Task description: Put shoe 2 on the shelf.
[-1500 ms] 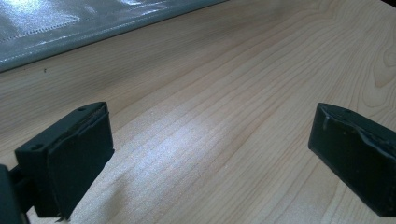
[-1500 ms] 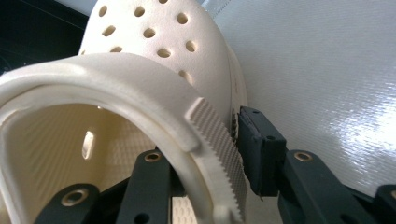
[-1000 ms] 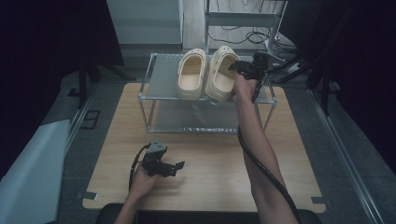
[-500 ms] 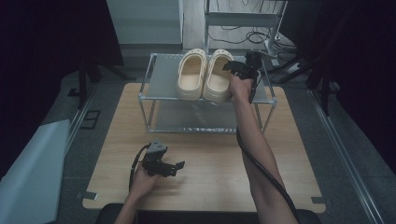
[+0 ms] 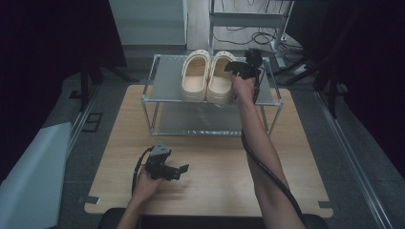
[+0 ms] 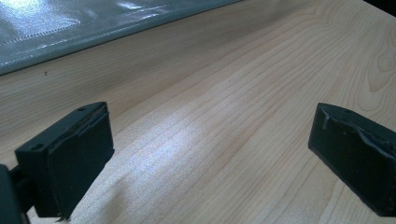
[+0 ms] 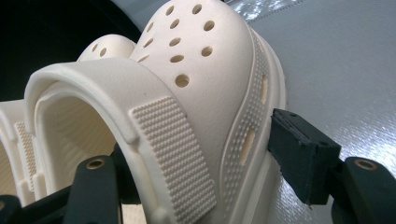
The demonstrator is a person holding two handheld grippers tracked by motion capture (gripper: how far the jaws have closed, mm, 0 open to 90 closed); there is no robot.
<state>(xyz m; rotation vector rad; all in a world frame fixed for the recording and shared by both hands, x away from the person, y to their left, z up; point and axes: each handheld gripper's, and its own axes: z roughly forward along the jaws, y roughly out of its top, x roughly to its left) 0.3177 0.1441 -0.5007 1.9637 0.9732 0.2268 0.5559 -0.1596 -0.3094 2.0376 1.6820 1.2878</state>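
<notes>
Two cream clogs stand side by side on the top shelf of a metal rack [image 5: 167, 78], the left clog [image 5: 195, 76] and the right clog [image 5: 222, 78]. My right gripper [image 5: 235, 67] is at the right clog's outer side. In the right gripper view the clog's [image 7: 205, 88] side wall is between the jaws of the right gripper [image 7: 196, 172], one jaw inside under the heel strap, one pad [image 7: 299, 154] outside by the sole. The jaws have just been opening and do not clamp it. My left gripper [image 5: 181, 171] rests open on the wooden table [image 5: 215, 157], with nothing between the jaws of the left gripper [image 6: 210, 154].
The rack has a lower shelf [image 5: 205, 119] with nothing on it. Bare tabletop lies in front of the rack. A cable trails from the right gripper along the forearm. Dark floor and cables surround the table.
The right clog has settled close beside the left clog on the top shelf. The right gripper stays at its side with wider jaws. The left gripper has not moved.
</notes>
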